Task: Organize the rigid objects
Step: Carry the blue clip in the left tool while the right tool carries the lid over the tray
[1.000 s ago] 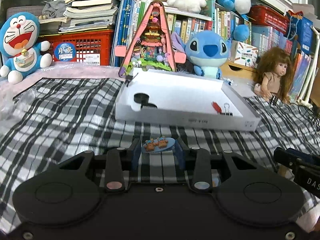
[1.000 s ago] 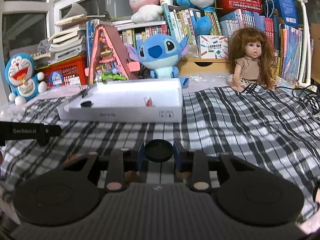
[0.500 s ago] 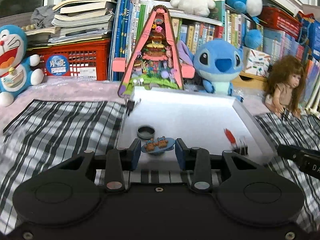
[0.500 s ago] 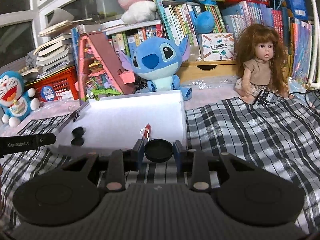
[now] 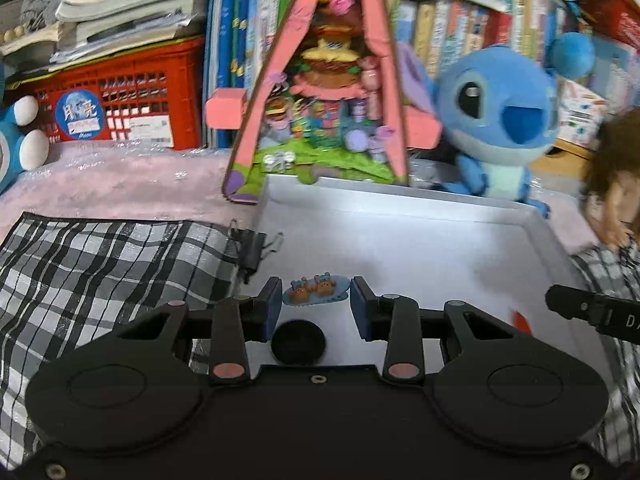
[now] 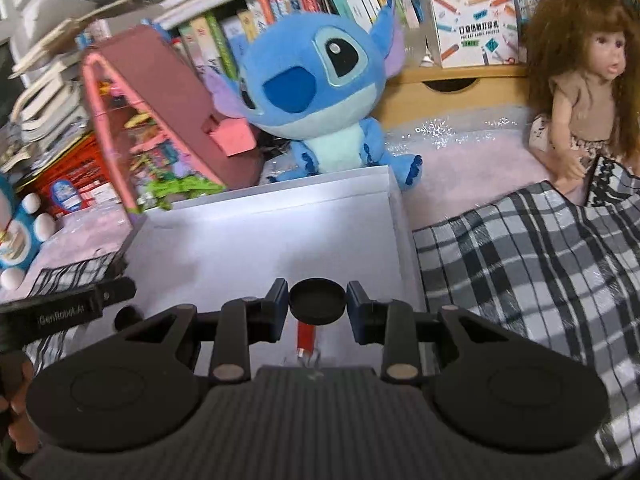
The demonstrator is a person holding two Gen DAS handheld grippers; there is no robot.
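Note:
My left gripper (image 5: 316,300) is shut on a light blue oval charm with two small bears (image 5: 316,290). It hangs over the near left part of the white tray (image 5: 420,248). A black round cap (image 5: 298,343) lies in the tray just under the fingers. A black binder clip (image 5: 252,248) sits on the tray's left rim. My right gripper (image 6: 317,304) is shut on another black round cap (image 6: 317,299), above the near part of the white tray (image 6: 260,240). A red binder clip (image 6: 306,334) lies on the tray floor below it.
Behind the tray stand a pink triangular toy house (image 5: 320,80), a blue plush (image 6: 316,92) and a doll (image 6: 580,80). Further back are a red crate (image 5: 120,96) and shelves of books. A black-and-white plaid cloth (image 6: 540,260) covers the surface on both sides of the tray.
Both grippers have moved forward from over the plaid cloth to above the white tray, each still holding its object. The toys behind the tray look larger and closer.

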